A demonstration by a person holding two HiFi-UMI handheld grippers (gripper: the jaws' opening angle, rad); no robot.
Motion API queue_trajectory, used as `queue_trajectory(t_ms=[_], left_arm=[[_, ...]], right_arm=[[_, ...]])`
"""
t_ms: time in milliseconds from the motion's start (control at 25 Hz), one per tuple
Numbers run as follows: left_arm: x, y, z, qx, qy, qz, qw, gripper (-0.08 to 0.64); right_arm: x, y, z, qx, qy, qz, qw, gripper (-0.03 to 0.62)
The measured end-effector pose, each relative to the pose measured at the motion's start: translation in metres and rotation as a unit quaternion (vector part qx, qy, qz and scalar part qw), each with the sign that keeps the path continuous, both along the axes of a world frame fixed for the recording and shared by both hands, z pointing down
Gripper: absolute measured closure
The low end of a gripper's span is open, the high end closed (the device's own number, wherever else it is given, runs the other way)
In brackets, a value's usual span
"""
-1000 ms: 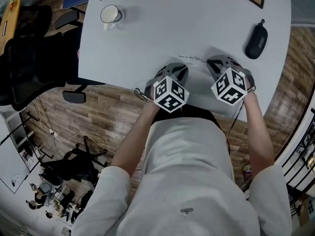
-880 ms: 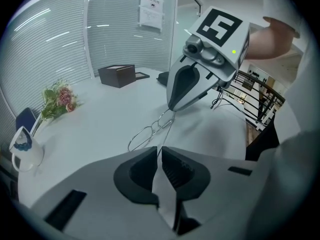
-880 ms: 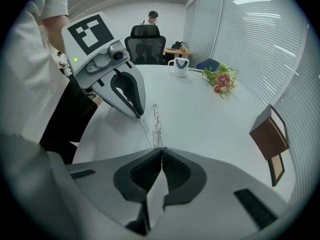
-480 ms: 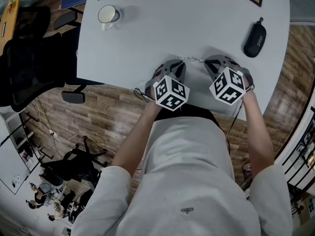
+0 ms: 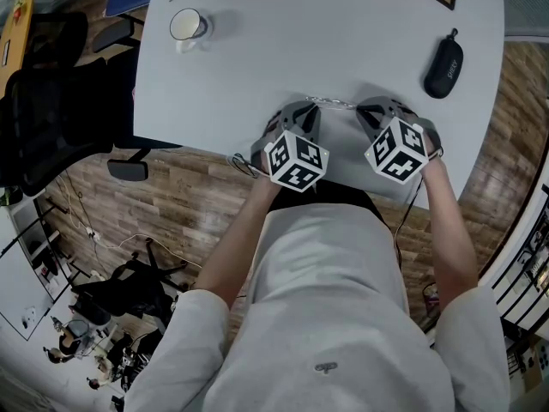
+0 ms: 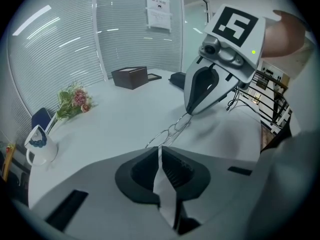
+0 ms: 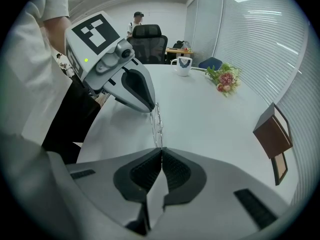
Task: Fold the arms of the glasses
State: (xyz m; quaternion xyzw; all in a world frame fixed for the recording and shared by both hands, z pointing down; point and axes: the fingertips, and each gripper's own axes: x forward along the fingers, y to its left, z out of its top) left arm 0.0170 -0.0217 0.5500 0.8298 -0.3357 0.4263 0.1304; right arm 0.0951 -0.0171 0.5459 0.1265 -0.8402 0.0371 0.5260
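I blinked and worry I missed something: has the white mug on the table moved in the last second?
No. The mug stands where it stood, just as close to the table's left edge.

Office: meeting table [image 5: 343, 45], swivel chair [image 5: 51, 101], blinds [image 6: 55, 54]

A white mug [image 5: 189, 26], black case [image 5: 443, 57], pink flowers [image 6: 74, 100] and brown box [image 6: 130, 77] sit apart on the grey table [image 5: 343, 33].

Thin wire-frame glasses [image 5: 333, 103], gripped at both ends, near the table [image 5: 257, 67] edge.
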Motion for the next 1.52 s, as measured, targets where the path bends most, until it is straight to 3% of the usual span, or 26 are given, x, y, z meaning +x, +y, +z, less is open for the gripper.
queue_trajectory(t_ms=[360,960,1520], left_arm=[[-0.003,0.014,0.009,-0.015,-0.004,0.005,0.9999,0.526],[-0.011,0.025,0.015,-0.036,-0.018,0.011,0.9991,0.526],[-0.017,0.029,0.011,-0.034,-0.019,-0.007,0.9992,0.526]], right_arm=[[-0.001,0.001,0.002,0.042,0.028,-0.035,0.998,0.580],[-0.004,0.015,0.007,0.072,0.047,-0.068,0.994,0.577],[-0.012,0.013,0.013,0.091,0.049,-0.068,0.992,0.569]])
